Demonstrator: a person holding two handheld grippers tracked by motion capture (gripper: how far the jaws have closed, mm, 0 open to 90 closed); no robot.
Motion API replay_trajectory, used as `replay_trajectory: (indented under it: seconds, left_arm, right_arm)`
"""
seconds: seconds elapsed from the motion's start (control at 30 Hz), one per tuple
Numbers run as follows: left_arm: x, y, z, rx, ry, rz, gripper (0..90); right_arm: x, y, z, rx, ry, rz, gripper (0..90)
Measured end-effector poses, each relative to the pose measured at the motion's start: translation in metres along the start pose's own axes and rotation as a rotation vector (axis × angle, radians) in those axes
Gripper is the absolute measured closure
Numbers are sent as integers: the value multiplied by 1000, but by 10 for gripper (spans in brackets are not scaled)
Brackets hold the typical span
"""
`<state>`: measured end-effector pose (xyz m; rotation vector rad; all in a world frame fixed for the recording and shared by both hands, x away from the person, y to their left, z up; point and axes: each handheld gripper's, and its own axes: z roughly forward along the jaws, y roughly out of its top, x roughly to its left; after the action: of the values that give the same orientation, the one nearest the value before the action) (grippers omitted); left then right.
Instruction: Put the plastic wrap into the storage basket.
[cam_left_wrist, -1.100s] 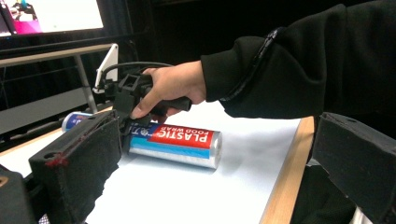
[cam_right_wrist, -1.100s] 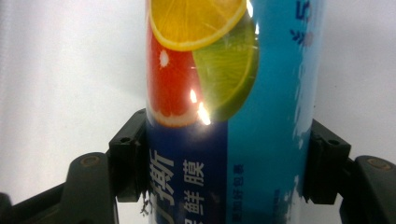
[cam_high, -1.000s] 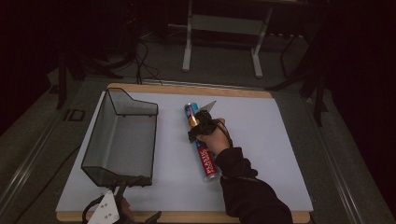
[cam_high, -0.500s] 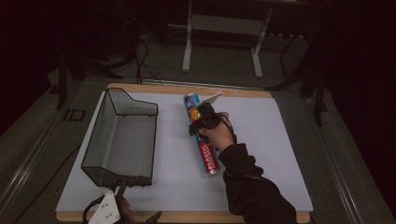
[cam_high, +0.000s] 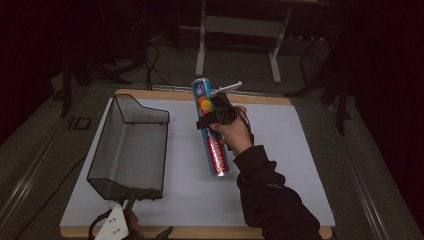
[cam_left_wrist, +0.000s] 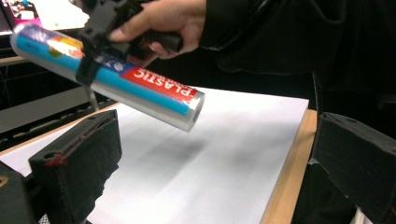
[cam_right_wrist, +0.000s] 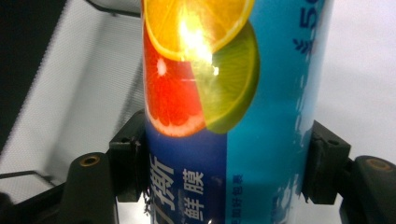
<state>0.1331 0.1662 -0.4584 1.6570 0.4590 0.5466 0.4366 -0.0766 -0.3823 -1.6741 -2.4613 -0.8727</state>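
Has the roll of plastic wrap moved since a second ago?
Yes. The roll of plastic wrap, clamped in the right gripper, has come up off the white mat; its far end now shows past the table's wooden far edge.

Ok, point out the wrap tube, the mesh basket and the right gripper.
wrap tube (cam_high: 218, 159), high view, red label near the lower end
mesh basket (cam_high: 131, 150), high view, bare mesh floor
right gripper (cam_high: 214, 111), high view, between its fingertips at the tube

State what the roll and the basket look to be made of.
Roll: probably a cardboard or plastic tube in a glossy printed wrapper; light glares off the fruit picture, and the end looks silvery. Basket: dark fine wire mesh with a thicker rim wire, likely coated metal; the white table surface shows through its walls.
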Motion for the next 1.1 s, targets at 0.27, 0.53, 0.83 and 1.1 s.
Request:
replay_trajectory:
  seconds: [0.27,0.53,0.83,1.1]
  left_arm:
    - [0,0,0,0,4,-3,19]
    - [0,0,0,5,10,-2,19]
    - [-1,0,-2,-3,12,-5,20]
    - [-2,1,-3,-5,15,-2,19]
  right_arm:
    - [23,7,-18,-87,51,-37,316]
    - [48,15,-30,-177,134,-42,316]
    - [84,22,-26,-236,173,-80,316]
    - [109,25,-8,-256,238,-126,316]
